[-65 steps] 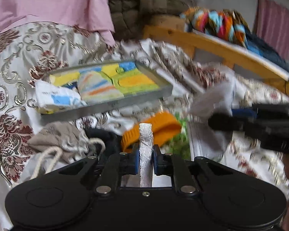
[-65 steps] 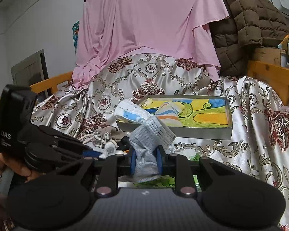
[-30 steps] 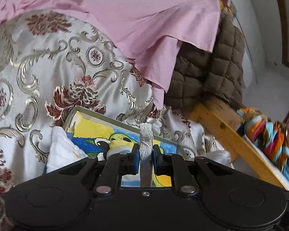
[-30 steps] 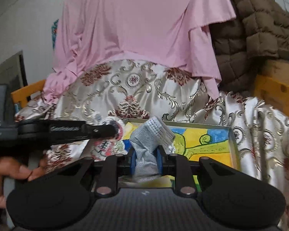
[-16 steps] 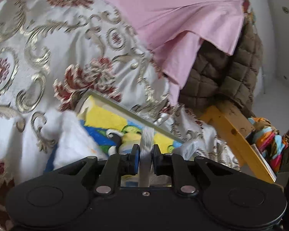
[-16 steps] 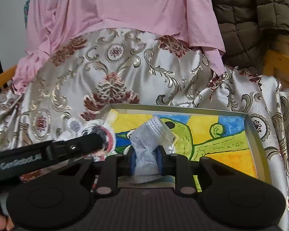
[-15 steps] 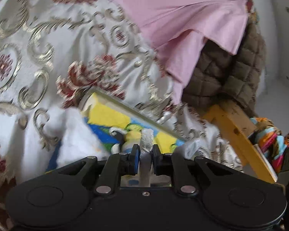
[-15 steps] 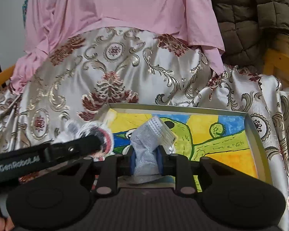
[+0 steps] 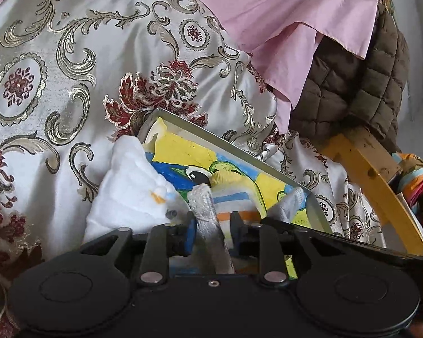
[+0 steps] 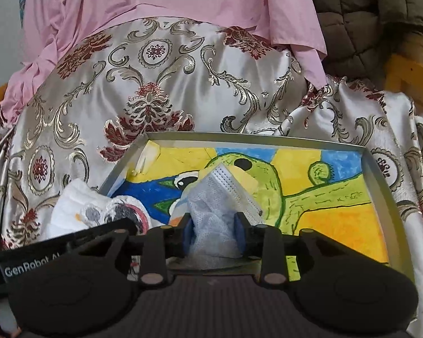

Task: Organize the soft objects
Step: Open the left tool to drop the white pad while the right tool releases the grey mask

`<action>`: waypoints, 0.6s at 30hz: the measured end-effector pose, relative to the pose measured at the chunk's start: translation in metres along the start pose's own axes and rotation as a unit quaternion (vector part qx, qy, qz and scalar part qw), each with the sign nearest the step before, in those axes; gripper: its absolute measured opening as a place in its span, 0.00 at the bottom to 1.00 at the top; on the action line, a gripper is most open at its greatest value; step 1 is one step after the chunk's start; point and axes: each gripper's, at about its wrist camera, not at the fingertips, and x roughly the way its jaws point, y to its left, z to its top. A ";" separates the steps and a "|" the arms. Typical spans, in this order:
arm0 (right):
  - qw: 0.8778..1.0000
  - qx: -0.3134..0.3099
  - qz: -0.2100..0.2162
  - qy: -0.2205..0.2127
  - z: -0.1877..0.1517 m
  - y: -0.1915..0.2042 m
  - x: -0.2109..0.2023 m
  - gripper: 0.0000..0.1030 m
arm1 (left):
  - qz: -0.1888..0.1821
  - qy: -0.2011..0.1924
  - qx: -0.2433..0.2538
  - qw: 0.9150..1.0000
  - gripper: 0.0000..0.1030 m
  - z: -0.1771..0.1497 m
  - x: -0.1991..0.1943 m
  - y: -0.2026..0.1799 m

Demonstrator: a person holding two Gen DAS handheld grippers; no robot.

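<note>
Two grippers' jaws, opening, loosely flank a fuzzy strip (image 9: 208, 214) and crumpled mask (image 10: 220, 205).

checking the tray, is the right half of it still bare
Yes, in the right wrist view the tray holds the mask toward its left, and its right half shows only the painted bottom.

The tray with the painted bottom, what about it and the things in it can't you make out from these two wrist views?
- Tray near edge: both views, hidden behind the gripper bodies.
- Face mask lower part: right wrist view, covered by the right gripper; whether the pads still press it is unclear.
- Striped sock: left wrist view, mostly behind the grey strip and the left gripper.
- White plush: its shape cannot be made out.
</note>
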 end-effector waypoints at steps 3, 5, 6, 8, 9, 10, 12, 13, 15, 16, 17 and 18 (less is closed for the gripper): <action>1.000 0.006 -0.002 0.005 -0.002 -0.004 -0.004 0.40 | 0.002 -0.005 0.009 1.000 0.39 0.000 -0.005 -0.002; 1.000 0.010 -0.006 0.003 -0.003 -0.007 -0.008 0.43 | 0.004 -0.011 0.017 1.000 0.50 -0.001 -0.009 -0.004; 1.000 0.011 -0.010 0.002 -0.003 -0.009 -0.010 0.45 | 0.004 -0.014 0.021 1.000 0.57 0.000 -0.011 -0.005; 1.000 0.018 -0.016 0.001 -0.002 -0.012 -0.013 0.52 | 0.006 -0.018 0.029 0.999 0.68 0.000 -0.013 -0.008; 1.000 0.021 -0.019 0.001 -0.003 -0.014 -0.015 0.56 | 0.008 -0.018 0.034 0.999 0.72 -0.001 -0.014 -0.010; 0.999 0.024 -0.021 0.001 -0.002 -0.016 -0.017 0.58 | 0.012 -0.019 0.038 0.999 0.75 -0.001 -0.015 -0.011; 0.999 0.028 -0.024 0.001 -0.002 -0.019 -0.021 0.66 | 0.023 -0.019 0.045 0.999 0.75 -0.003 -0.019 -0.012; 0.999 0.031 -0.025 0.000 -0.003 -0.022 -0.023 0.68 | 0.029 -0.019 0.049 0.998 0.76 -0.004 -0.022 -0.013; 0.999 0.041 -0.026 0.001 -0.005 -0.026 -0.029 0.71 | 0.042 -0.024 0.058 0.997 0.78 -0.006 -0.030 -0.015; 0.999 0.044 -0.027 0.002 -0.006 -0.028 -0.032 0.72 | 0.050 -0.027 0.062 0.996 0.82 -0.007 -0.034 -0.015; 0.999 0.045 -0.028 0.001 -0.007 -0.030 -0.036 0.75 | 0.058 -0.030 0.064 0.996 0.83 -0.007 -0.039 -0.016; 0.999 0.045 -0.030 -0.002 -0.008 -0.032 -0.040 0.78 | 0.065 -0.032 0.065 0.995 0.86 -0.007 -0.044 -0.018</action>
